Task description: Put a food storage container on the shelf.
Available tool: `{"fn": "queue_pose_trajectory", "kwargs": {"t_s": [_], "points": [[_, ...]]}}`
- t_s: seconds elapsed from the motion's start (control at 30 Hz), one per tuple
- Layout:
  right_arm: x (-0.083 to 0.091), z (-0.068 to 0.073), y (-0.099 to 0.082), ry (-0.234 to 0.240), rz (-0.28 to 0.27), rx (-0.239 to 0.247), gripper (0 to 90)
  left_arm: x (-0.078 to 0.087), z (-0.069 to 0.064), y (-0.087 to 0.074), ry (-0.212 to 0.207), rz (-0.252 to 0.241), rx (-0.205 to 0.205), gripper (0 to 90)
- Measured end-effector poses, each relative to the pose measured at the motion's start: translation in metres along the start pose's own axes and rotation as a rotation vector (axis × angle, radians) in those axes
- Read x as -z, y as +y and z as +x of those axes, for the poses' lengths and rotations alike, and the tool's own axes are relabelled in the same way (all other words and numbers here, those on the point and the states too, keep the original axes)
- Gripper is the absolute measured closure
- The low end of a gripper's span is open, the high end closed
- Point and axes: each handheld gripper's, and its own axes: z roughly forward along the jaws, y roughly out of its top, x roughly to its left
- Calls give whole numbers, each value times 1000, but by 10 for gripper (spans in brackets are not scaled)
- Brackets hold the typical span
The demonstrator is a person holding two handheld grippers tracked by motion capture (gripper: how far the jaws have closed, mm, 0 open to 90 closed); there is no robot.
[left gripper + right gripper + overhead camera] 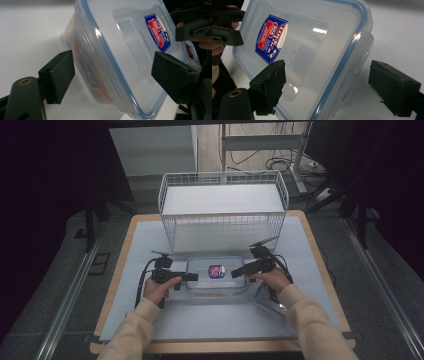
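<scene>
A clear plastic container [216, 278] with a blue-sealed lid and a red and blue sticker [216, 271] lies on the white mat in front of me. My left gripper [192, 277] is at its left end. In the left gripper view the jaws of this gripper [113, 75] stand open on either side of the container's rim [125, 50]. My right gripper [234, 272] is at the right end, and it [332, 87] too is open, straddling a corner of the lid [312, 50]. Something reddish shows through the container wall [77, 47].
A white wire basket [223, 210] stands on its side at the back of the mat [210, 320], its opening facing me. Another clear plastic piece [270, 302] lies under my right forearm. The wooden table edge [220, 347] runs along the front.
</scene>
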Motion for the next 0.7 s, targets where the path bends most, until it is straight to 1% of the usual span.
{"fn": "queue_pose_trajectory", "kwargs": {"t_s": [0.03, 0.07, 0.13, 0.23, 0.27, 0.3, 0.33, 0.4, 0.47, 0.5, 0.53, 0.57, 0.7], "points": [[0, 0, 0, 0, 0, 0, 139, 0, 0, 0, 0, 0, 0, 177], [-1, 0, 0, 12, 5, -9, 139, -1, 0, 0, -12, 4, 5, 178], [-2, 0, 0, 19, 13, -14, 140, -3, -1, 0, -26, 13, 10, 180], [-4, -1, 0, 47, 28, -22, 169, -3, -2, -1, -21, 9, 8, 197], [-4, -1, 0, 47, 28, -22, 169, -3, -2, -1, -21, 9, 8, 214], [-4, 0, 0, 54, 30, -30, 168, -1, -3, -1, -14, -4, 10, 214], [-4, 1, 0, 48, 27, -34, 179, 0, -3, -1, -12, -6, 8, 247], [-2, 1, -1, 43, 25, -36, 204, 0, -3, -1, -15, -10, 11, 258], [-1, 1, -1, 45, 25, -45, 218, 2, -2, -2, -20, -16, 16, 280], [0, 0, -1, 50, 24, -52, 233, 3, -2, -2, -19, -17, 14, 280], [3, -2, -2, 58, 21, -53, 269, 5, -4, -2, -16, -22, 9, 301], [4, -2, -3, 63, 18, -59, 278, 5, -4, -2, -16, -22, 9, 307], [8, -1, -5, 63, 8, -42, 300, 8, -4, -5, -25, -37, 7, 339]]}}
